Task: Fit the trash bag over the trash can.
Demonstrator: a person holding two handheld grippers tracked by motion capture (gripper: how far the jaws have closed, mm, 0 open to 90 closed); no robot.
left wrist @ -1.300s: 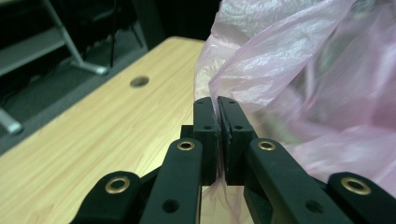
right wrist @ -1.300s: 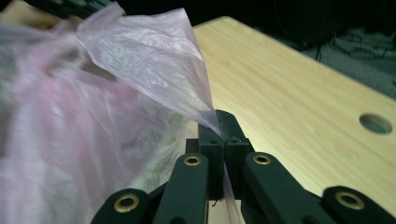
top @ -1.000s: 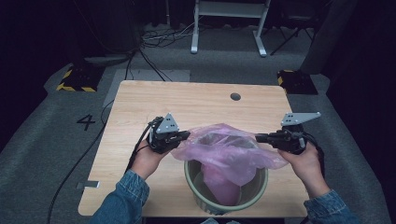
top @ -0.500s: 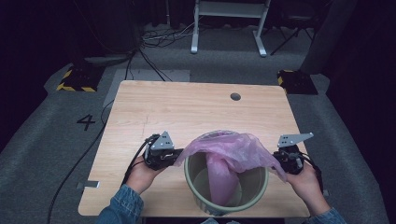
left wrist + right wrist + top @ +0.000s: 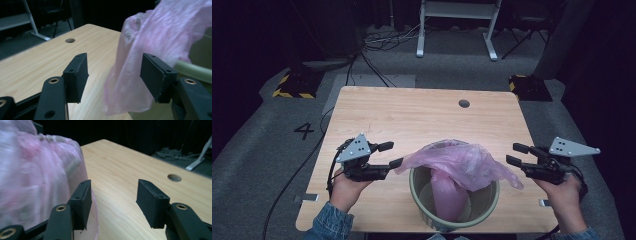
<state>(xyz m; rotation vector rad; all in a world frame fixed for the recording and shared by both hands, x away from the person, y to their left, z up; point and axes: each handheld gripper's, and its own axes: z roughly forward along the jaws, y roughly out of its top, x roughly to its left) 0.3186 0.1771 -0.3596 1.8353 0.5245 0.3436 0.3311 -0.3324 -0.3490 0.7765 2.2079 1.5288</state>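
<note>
A thin pink plastic bag (image 5: 462, 162) lies draped over and into a round olive-green bin (image 5: 492, 201) at the table's near edge. My left gripper (image 5: 391, 154) is open just left of the bin, its lower finger touching the bag's left corner. In the left gripper view the bag (image 5: 160, 32) hangs loose between the spread jaws of this gripper (image 5: 115, 75), above the bin's rim (image 5: 192, 70). My right gripper (image 5: 514, 154) is open to the right of the bin, close to the bag's right flap. In the right gripper view the bag (image 5: 37, 170) sits left of this gripper (image 5: 113, 202).
The wooden table (image 5: 412, 120) has a round cable hole (image 5: 464, 103) at its far side. A hand holds each gripper near the front edge. Cables trail off the table's left side. A white frame (image 5: 457, 25) stands on the floor beyond.
Both grippers came down with the bag stretched between them, then opened and let it go. The bag has settled over the bin.
</note>
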